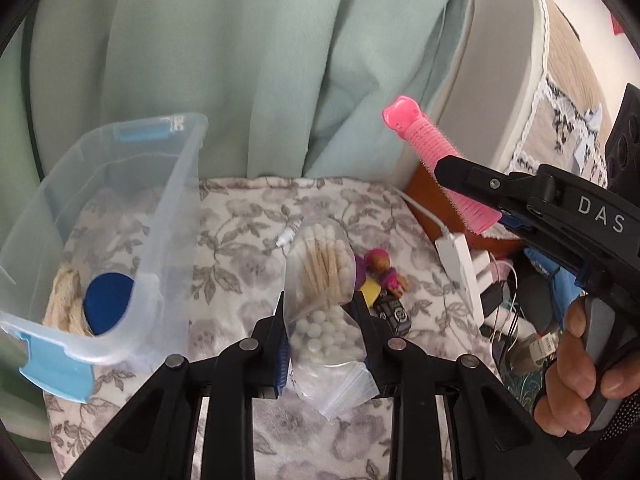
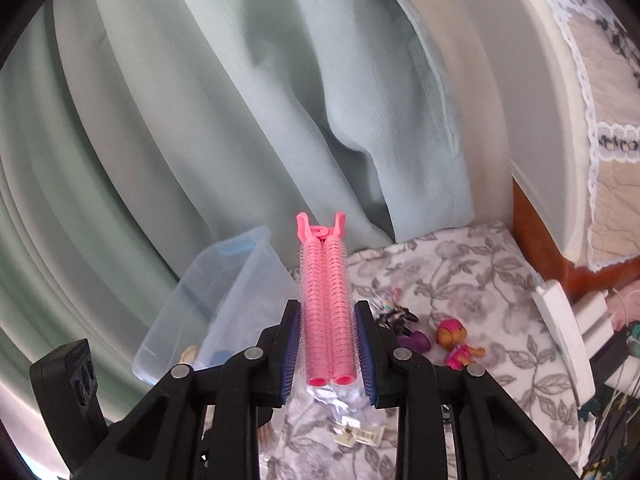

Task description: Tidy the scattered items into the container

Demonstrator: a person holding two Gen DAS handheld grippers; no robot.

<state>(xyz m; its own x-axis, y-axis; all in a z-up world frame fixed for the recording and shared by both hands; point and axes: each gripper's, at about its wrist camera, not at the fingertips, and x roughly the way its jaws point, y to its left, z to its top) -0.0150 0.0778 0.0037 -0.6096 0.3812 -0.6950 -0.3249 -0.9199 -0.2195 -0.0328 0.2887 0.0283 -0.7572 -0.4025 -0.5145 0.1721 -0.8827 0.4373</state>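
Cotton-swab bag (image 1: 324, 312) clamped in left gripper (image 1: 322, 312), frame centre, angled downward; right gripper (image 2: 328, 344) clamped on pink hair roller (image 2: 326, 312).

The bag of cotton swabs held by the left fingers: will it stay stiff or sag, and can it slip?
The bag of cotton swabs is thin clear plastic, so it probably sags around its contents. The loose swabs likely shift when tilted. It looks light, but the smooth film could slide between the left fingers.
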